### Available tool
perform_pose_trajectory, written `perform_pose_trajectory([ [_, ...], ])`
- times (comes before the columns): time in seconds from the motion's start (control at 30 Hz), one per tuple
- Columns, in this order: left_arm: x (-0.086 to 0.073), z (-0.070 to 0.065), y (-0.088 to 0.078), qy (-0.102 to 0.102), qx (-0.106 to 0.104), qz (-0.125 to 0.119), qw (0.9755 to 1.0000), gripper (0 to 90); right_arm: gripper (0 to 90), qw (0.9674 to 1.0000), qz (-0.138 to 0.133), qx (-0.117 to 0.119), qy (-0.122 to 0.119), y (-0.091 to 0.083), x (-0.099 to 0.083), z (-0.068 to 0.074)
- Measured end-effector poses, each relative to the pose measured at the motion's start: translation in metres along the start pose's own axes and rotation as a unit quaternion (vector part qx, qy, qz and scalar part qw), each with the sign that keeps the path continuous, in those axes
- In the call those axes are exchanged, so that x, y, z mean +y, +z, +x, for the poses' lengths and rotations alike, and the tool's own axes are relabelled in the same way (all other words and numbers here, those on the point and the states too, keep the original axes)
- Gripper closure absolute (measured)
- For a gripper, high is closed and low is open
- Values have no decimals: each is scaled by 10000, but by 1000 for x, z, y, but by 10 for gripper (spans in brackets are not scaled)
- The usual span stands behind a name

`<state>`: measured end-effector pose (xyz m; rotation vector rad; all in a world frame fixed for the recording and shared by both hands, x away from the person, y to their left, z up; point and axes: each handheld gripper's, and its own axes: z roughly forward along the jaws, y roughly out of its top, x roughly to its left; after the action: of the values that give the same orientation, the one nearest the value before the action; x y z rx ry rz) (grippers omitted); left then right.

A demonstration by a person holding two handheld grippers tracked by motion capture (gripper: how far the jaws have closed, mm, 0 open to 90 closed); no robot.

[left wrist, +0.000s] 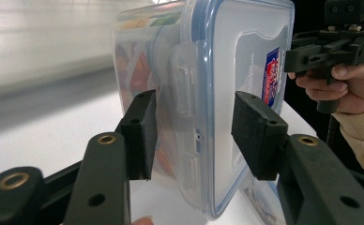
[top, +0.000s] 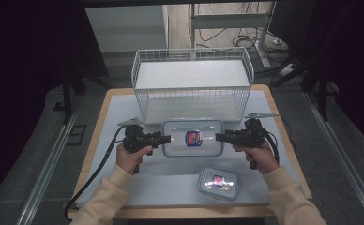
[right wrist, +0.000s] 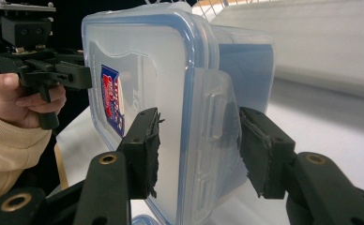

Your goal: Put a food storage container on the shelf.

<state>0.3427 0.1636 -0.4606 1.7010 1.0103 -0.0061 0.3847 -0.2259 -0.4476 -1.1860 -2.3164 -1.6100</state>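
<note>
Held item: clear lidded container [right wrist: 170, 93], blue seal, red-blue label
Right gripper [right wrist: 196, 145]: pads clamp container's end at latch
Far end: left gripper [right wrist: 84, 75], hand [right wrist: 23, 101]

This looks like a lab or recording room set up for test work. A small wooden table [top: 102, 110] covered by a white mat [top: 170, 180] stands at the frame's centre on grey carpet, with dark curtains [top: 25, 56] at both sides. At the upper right, loose cables [top: 227, 35] lie around a metal stand [top: 264, 33].
</note>
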Motion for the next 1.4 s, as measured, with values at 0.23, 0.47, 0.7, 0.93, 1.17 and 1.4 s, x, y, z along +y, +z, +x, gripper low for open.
perform_pose_trajectory([
  [0.23, 19, -6, -3, 172, -18, -127, 9998, 520, 500, 9998, -135, -55, -154, -10, 17, 6],
  [0.47, 38, -12, -11, 348, -51, -235, 9991, 520, 500, 9988, -325, -136, -333, -19, 33, 17],
  [0.7, 49, -9, -14, 382, -94, -269, 9989, 521, 500, 9982, -417, -167, -409, -20, 42, 22],
  [0.93, 75, -8, -19, 370, -179, -340, 9986, 521, 500, 9978, -455, -238, -427, -24, 72, 29],
  [1.17, 112, -7, -26, 456, -226, -314, 9982, 521, 499, 9978, -443, -303, -390, -29, 101, 36],
  [1.4, 143, -7, -28, 487, -185, -299, 9982, 520, 499, 9976, -472, -330, -387, -33, 131, 36],
])
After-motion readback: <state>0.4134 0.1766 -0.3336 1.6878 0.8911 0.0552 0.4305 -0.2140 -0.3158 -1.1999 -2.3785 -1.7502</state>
